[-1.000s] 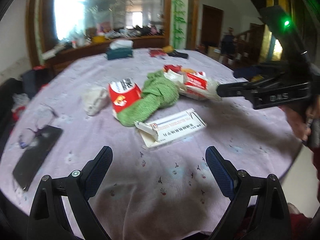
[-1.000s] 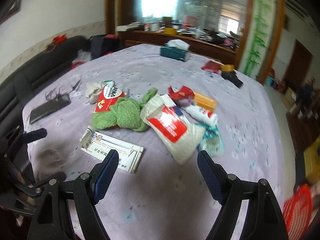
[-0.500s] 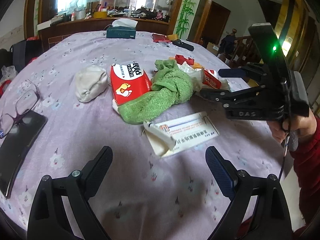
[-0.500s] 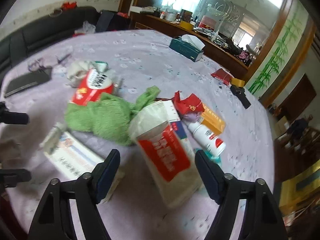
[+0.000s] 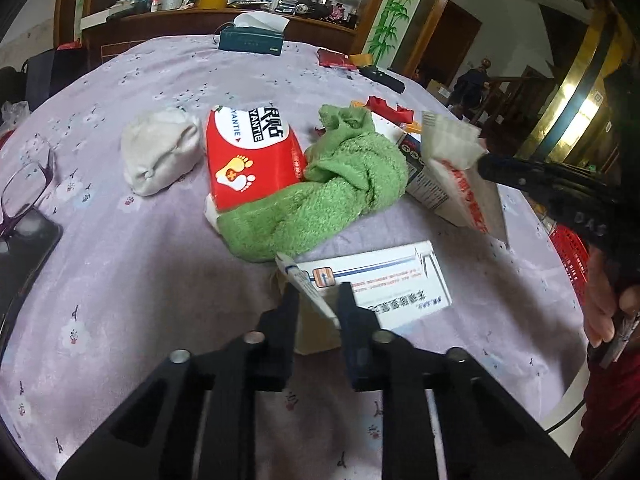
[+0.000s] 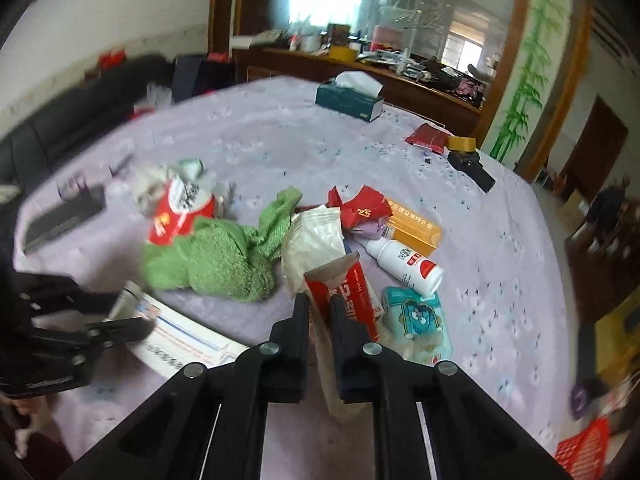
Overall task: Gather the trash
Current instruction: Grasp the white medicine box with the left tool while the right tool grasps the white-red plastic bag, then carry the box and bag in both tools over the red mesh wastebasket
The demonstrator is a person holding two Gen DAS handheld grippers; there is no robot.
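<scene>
Left gripper [image 5: 318, 300]: I had my jaws clamped on the white medicine box [image 5: 384, 284].
Right gripper [image 6: 318, 308]: I had my jaws clamped on the red-and-white bag [image 6: 340, 280].

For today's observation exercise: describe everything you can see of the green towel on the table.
The green towel is fluffy terry cloth, bunched and twisted into a long lump with a knotted end pointing away from the cameras. It lies on the lilac flowered tablecloth, amid the clutter. It overlaps the red foot-patch packet on one side and touches the red-and-white bag on the other. Its near end reaches the white medicine box. Neither gripper touches it.
</scene>
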